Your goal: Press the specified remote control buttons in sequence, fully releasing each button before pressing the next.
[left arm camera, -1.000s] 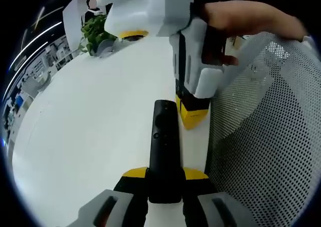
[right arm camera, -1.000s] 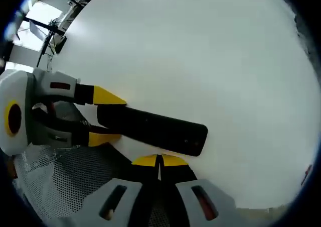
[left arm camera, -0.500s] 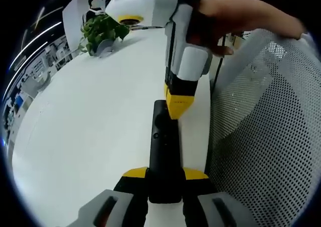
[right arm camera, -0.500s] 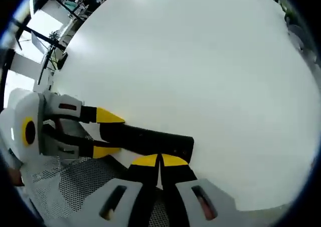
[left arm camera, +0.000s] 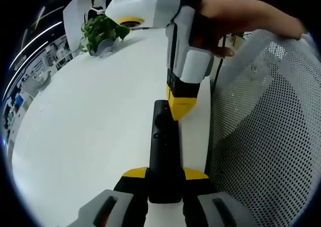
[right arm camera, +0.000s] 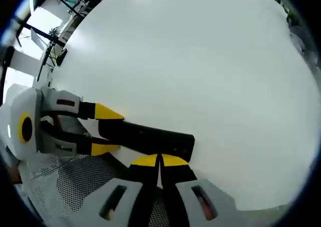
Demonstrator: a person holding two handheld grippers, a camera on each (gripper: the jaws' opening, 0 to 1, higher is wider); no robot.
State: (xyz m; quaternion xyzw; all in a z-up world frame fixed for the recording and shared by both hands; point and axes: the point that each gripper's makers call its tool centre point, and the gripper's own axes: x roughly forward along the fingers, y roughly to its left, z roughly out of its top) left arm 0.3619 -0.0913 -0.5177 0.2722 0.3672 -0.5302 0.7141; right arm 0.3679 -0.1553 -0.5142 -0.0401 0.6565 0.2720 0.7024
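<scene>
A slim black remote [left arm camera: 161, 136] lies lengthwise over the white table [left arm camera: 90, 116], and my left gripper [left arm camera: 165, 175] is shut on its near end between yellow jaws. My right gripper [left arm camera: 181, 108], held by a hand, comes down from above with its jaws shut. Its yellow tip sits at the right edge of the remote's far, button end. In the right gripper view, my right gripper [right arm camera: 159, 160] is shut, its tips overlapping the edge of the remote [right arm camera: 150, 136]. The left gripper [right arm camera: 103, 129] clamps the remote from the left.
A white mesh chair back [left arm camera: 266, 136] stands close along the table's right edge and also appears as mesh [right arm camera: 75, 187] below the left gripper. A potted green plant [left arm camera: 100, 30] sits at the far end of the table. The table spreads wide to the left.
My right gripper has moved from beside the remote onto its far button end and stayed there over the last half second. The left gripper keeps holding the remote still.
</scene>
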